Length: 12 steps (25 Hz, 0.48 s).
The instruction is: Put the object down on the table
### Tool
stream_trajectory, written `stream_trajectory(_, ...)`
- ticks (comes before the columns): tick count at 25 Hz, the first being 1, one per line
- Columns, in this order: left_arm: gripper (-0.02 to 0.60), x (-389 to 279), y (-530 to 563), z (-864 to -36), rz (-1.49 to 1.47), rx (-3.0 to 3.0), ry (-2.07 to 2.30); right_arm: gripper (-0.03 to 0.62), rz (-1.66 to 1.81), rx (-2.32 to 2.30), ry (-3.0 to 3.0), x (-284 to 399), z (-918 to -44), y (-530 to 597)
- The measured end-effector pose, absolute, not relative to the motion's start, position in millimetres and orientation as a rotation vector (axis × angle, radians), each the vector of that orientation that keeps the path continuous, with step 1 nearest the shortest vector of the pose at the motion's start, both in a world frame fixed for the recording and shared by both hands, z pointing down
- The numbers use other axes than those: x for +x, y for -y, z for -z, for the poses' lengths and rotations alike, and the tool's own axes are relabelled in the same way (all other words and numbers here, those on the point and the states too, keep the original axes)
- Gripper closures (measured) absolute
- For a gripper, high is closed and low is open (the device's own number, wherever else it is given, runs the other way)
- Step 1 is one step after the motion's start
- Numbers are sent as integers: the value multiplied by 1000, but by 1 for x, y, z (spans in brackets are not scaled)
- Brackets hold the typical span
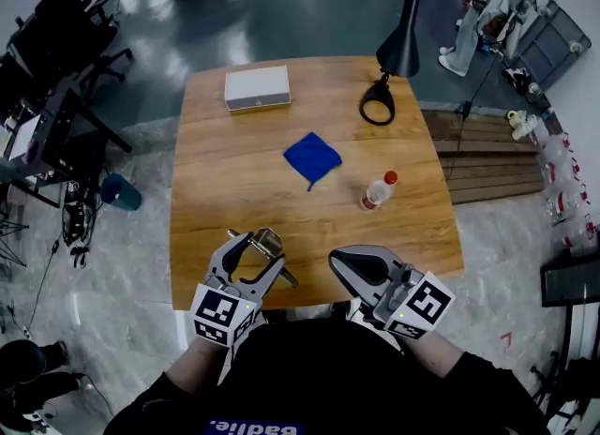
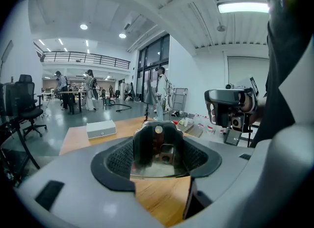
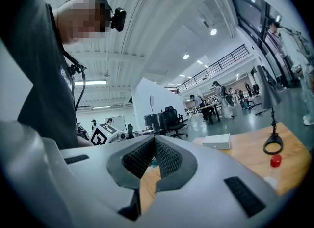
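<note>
Left hand-held gripper (image 1: pixel 253 257) pinches a small shiny metal piece (image 1: pixel 268 240) over the wooden bench's (image 1: pixel 234 161) near edge. It is probably rigid, slick and dense: hold flat faces. Right hand-held gripper (image 1: pixel 345 262) is pressed together, empty.

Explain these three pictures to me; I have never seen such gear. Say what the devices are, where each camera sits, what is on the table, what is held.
No robot here: a person holds a two-jaw gripper in each hand. The head view comes from a camera on the person's head, looking down; the other two cameras ride on the grippers and look along their jaws. On the brown wooden table are a flat white box, a crumpled blue cloth, a clear plastic bottle with a red cap and a black lamp with a ring-shaped base. The left gripper is clamped on a small metal fitting near the table's front edge. The right gripper is shut and empty.
</note>
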<state>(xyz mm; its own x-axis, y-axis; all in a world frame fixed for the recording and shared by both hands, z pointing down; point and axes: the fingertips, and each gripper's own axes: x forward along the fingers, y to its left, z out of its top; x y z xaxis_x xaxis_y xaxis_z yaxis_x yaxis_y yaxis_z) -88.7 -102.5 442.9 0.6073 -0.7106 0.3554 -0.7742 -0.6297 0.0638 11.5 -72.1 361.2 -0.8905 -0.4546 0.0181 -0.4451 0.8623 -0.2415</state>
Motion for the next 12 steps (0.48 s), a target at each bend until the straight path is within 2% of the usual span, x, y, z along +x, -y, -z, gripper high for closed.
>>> stream_trajectory(6, 287, -76, 104, -448, -489, 2625, 1202, 589, 388, -696, -2999, 12, -363, 76)
stream_trajectory(12, 287, -70, 115, -488, -630, 2568, 1157, 589, 416, -713, -3010, 18, -371, 77)
